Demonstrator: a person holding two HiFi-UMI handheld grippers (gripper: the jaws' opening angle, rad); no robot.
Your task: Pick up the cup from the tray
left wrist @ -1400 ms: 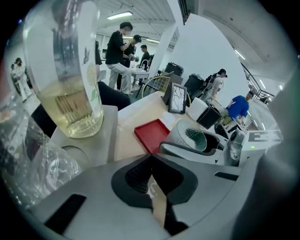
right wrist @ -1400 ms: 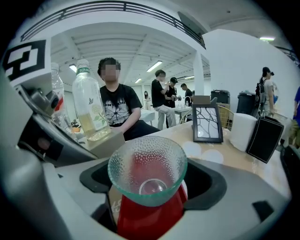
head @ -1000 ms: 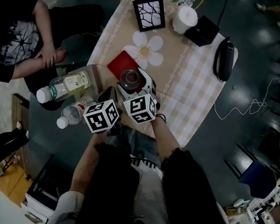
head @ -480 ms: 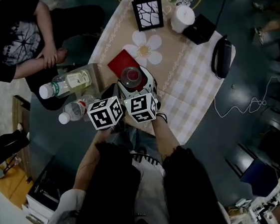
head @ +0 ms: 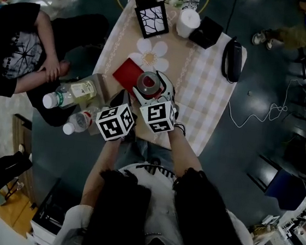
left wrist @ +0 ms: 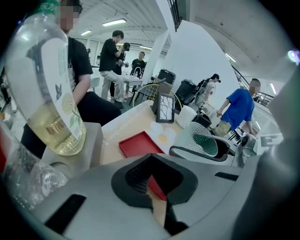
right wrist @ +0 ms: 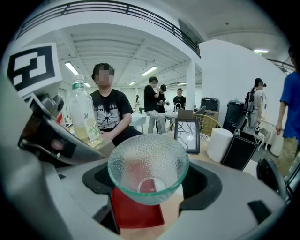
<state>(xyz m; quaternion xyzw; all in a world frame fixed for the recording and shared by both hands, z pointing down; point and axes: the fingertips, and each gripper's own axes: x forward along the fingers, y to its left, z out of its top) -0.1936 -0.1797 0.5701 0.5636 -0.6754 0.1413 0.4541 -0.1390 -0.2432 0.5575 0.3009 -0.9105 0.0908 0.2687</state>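
Head view: right tool (head: 148,87) pinches the glass cup (head: 146,81) by its wall; the red tray (head: 124,72) lies just left of it on the desk (head: 205,98), and the left tool (head: 124,98) hangs beside. Left gripper view: jaws pressed together, empty, presumably held clear. Right gripper view: jaws spread wide on the cup, tray beneath; judged lifted.

The right gripper (head: 150,88) holds the cup (head: 146,82) beside the red tray (head: 125,73).
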